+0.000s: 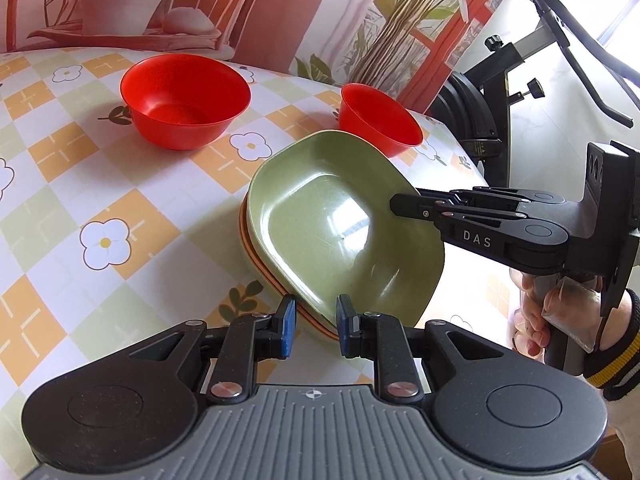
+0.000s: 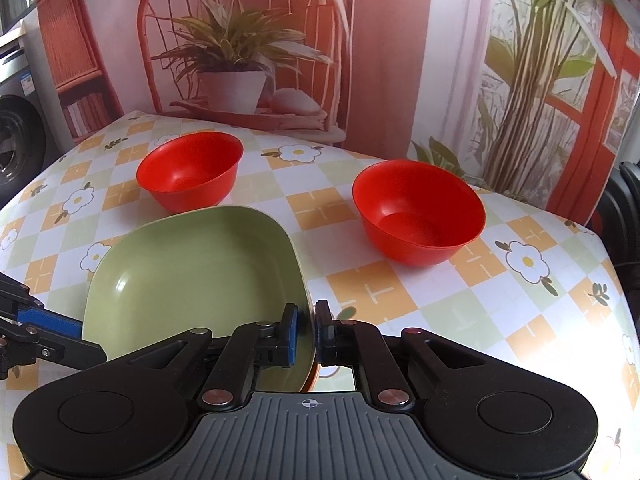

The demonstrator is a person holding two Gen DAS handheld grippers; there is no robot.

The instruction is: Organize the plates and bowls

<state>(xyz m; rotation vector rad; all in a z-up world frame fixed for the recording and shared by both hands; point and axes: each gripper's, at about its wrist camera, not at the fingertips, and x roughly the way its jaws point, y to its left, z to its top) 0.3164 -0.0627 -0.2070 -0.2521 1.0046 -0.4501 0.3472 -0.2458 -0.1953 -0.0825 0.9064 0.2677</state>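
A green square plate [image 1: 340,232] lies on top of an orange plate [image 1: 256,258], of which only a thin rim shows beneath it, near the right edge of the table [image 1: 100,184] with its checked, flowered cloth. The right gripper [image 2: 306,330] has its jaws closed on the right-hand rim of the stack, one blue pad inside the green plate and the other outside it; in the left wrist view this gripper reaches in from the right, held by a hand [image 1: 536,320] in a striped cuff. The left gripper [image 1: 316,322] sits at the near edge of the stack with its jaws parted, the rim lying between the blue pads but with a gap on each side. Farther back stand two red bowls, upright and empty: the left bowl [image 2: 190,174] well apart from the plates, the right bowl [image 2: 418,212] near the stack's far right corner.
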